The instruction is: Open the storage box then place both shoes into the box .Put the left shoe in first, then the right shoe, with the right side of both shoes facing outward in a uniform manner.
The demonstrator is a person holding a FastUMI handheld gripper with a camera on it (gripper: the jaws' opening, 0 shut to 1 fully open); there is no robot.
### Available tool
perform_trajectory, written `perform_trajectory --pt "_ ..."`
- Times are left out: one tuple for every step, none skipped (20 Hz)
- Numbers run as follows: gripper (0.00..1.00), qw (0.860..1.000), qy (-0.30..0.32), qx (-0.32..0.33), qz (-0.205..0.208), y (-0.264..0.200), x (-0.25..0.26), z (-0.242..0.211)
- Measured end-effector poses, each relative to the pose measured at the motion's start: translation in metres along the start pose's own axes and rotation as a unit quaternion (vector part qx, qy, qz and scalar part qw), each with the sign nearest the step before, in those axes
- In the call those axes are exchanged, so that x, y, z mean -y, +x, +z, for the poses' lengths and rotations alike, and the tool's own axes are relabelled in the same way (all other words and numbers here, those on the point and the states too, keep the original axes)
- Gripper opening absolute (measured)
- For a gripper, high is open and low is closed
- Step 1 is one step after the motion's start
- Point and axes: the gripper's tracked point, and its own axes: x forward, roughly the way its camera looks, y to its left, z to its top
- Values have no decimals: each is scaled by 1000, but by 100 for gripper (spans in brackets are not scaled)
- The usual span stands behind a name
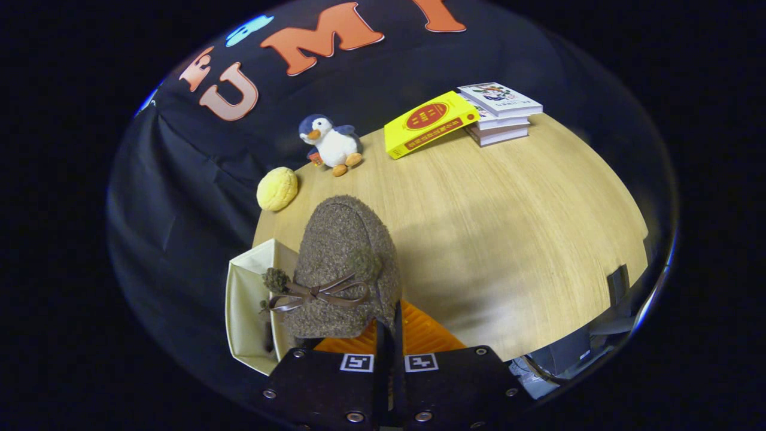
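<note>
1. Shoe (344, 269): one fuzzy brown shoe with a thin brown bow, held up directly ahead of the gripper (389, 335), its toe pointing toward 12 o'clock. Its heel edge sat between the fingers.
2. Gripper: the two fingers stood almost together, pinched on the shoe's heel edge, with a sliver of gap between them.
3. Storage box (245, 299): cream-coloured, open at the top, lay at 9 o'clock from the fingers, partly behind the shoe and at the near-left corner of the table (508, 239). What it held inside could not be told.
4. Table: light wood grain, spread from the fingers out toward 12 and 2 o'clock.
5. Yellow round bun-like object (277, 188): at 11 o'clock beyond the shoe, at the table's left edge.
6. Penguin plush (330, 142): white and blue, with orange feet, farther on at 11 to 12 o'clock, upright.
7. Yellow book (429, 123): at 1 o'clock, far side of the table, leaning against a stack of books (501, 114) just to its right.
</note>
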Motion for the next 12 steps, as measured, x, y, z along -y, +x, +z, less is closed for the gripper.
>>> perform_trajectory --pt "4 1000 -2 0 6 1 -16 -1" --pt "5 1000 -8 0 13 3 -33 -2" --pt "4 1000 -13 -1 19 4 -50 -4" --pt "5 999 -20 -6 26 5 -66 -6" --pt "4 999 -26 -10 35 6 -84 -8" --pt "5 998 -31 -11 46 7 -100 -10" --pt "4 998 -35 -13 56 10 -114 -11" --pt "4 997 -39 -18 58 13 -126 -15" --pt "4 997 -46 -24 57 15 -136 -20" --pt "4 996 -56 -28 56 19 -144 -23" --pt "5 996 -64 -32 53 24 -151 -27" --pt "4 996 -70 -36 49 29 -156 -31"
